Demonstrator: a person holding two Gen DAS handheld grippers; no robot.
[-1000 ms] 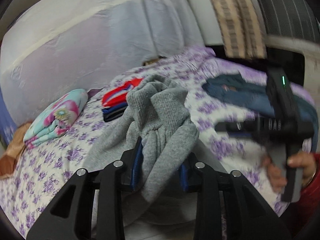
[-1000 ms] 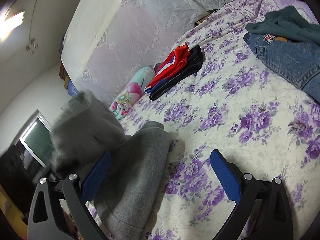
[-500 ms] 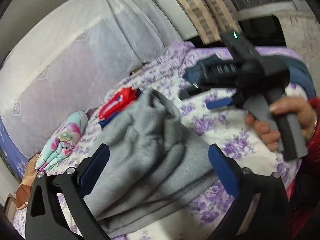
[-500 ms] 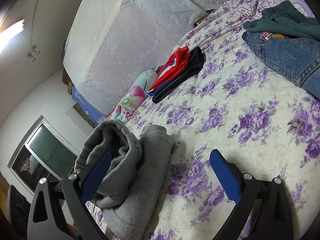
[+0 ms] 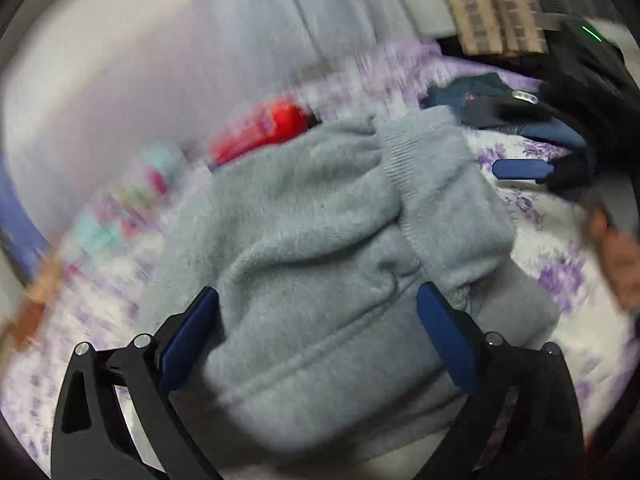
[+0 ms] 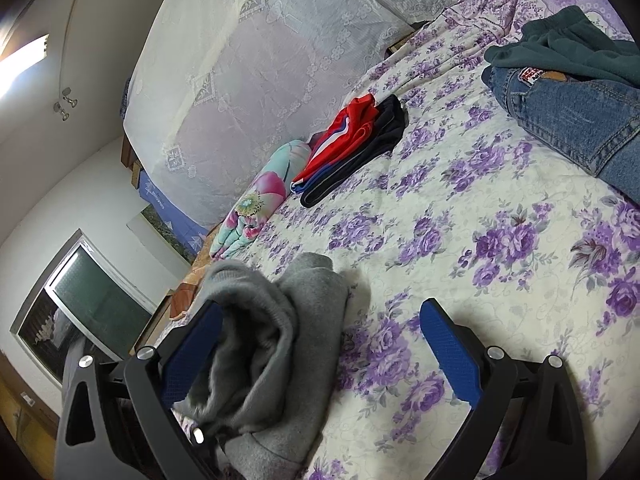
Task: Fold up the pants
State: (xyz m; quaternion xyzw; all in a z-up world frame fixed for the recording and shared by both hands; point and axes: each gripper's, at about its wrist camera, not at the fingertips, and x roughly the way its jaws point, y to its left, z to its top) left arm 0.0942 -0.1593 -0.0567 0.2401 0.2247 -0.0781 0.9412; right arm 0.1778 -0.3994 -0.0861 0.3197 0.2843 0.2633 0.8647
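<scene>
Hovering my left gripper (image 5: 318, 336), jaws spread wide and holding nothing, over the grey pants (image 5: 332, 248) bunched on the bed (image 6: 500, 216). My right gripper (image 6: 320, 344) is also gaping empty beside them. I am judging the loose bundle may slump unfolded. Jeans (image 6: 568, 116) and folded red clothes (image 6: 344, 140) are lying well apart, blocking nothing.

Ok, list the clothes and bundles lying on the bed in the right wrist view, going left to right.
Grey pants → floral bundle → red and dark folded clothes → jeans with a dark green garment on top.
</scene>
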